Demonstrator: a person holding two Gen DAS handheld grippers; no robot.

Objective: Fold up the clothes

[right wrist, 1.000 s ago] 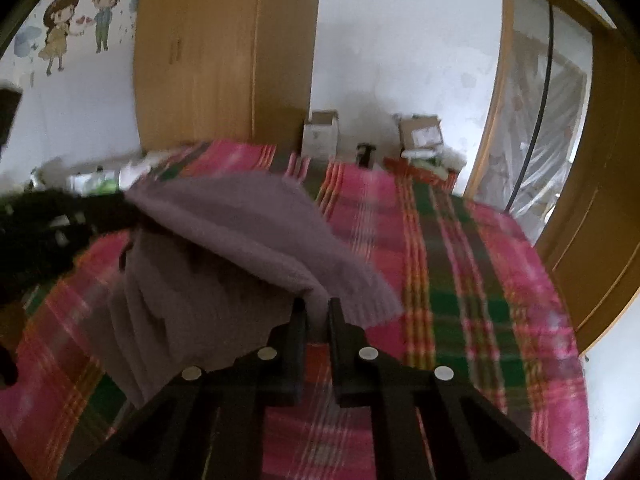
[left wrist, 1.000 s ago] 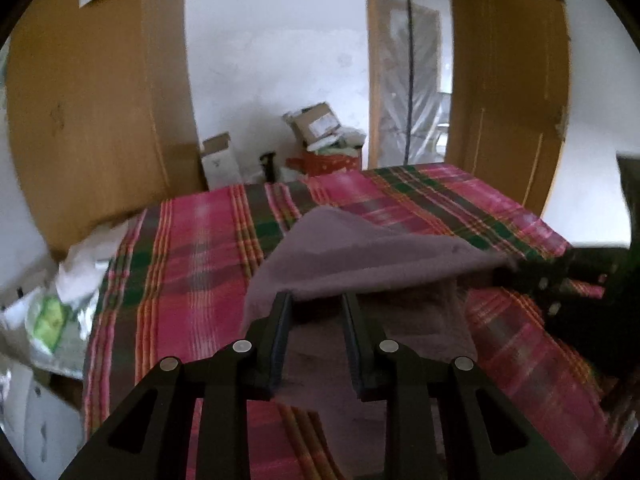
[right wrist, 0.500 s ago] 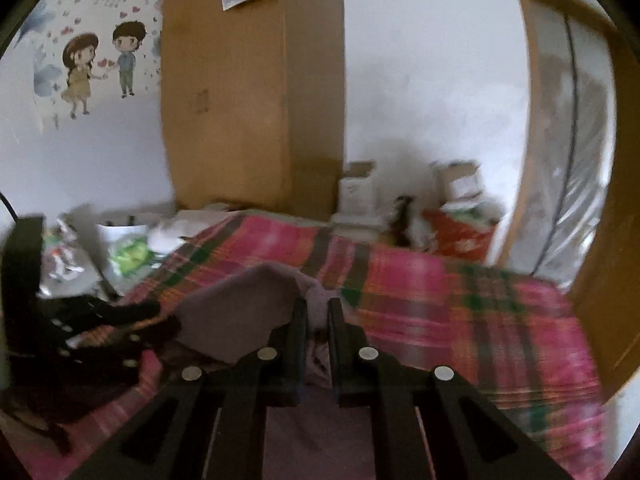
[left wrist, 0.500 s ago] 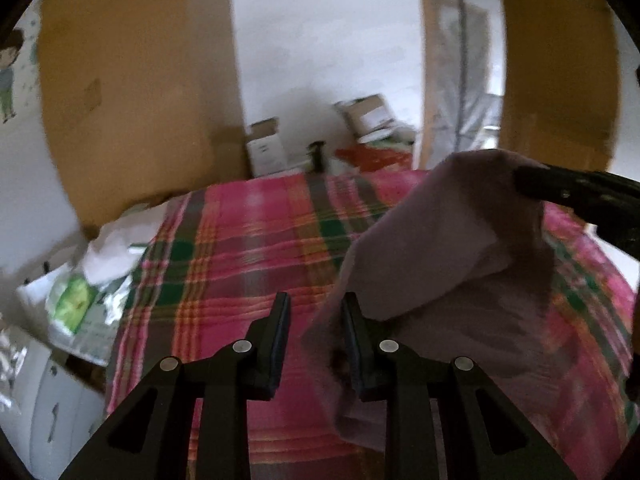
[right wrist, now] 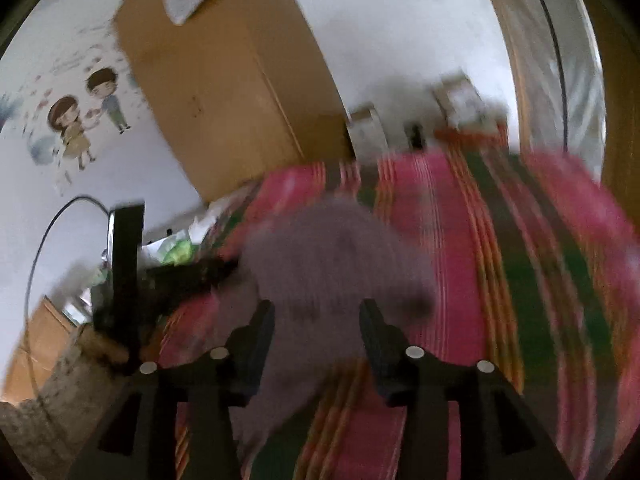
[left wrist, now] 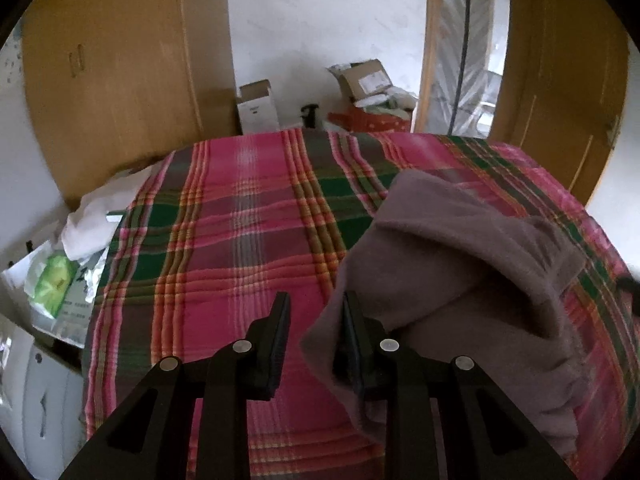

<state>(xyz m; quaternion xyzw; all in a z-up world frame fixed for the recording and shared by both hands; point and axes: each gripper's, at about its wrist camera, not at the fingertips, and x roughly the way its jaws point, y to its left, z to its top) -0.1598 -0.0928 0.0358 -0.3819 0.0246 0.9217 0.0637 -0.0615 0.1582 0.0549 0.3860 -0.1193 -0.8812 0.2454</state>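
A mauve fleece garment lies in a loose heap on the right half of the pink and green plaid bedspread. My left gripper is open just above the bed. The garment's near edge drapes over its right finger, and nothing sits between the fingers. In the blurred right wrist view, my right gripper is wide open, with the garment just ahead of its fingertips. The left gripper shows there as a dark shape touching the garment's left side.
A wooden wardrobe stands beyond the bed's far left. Cardboard boxes sit on the floor by the white wall, and a wooden door is on the right. White bags and packets crowd the bed's left edge.
The right gripper, earlier shut on the lifted garment, has opened. The garment has dropped into a heap on the bed. Both views swung, and the right one is blurred.
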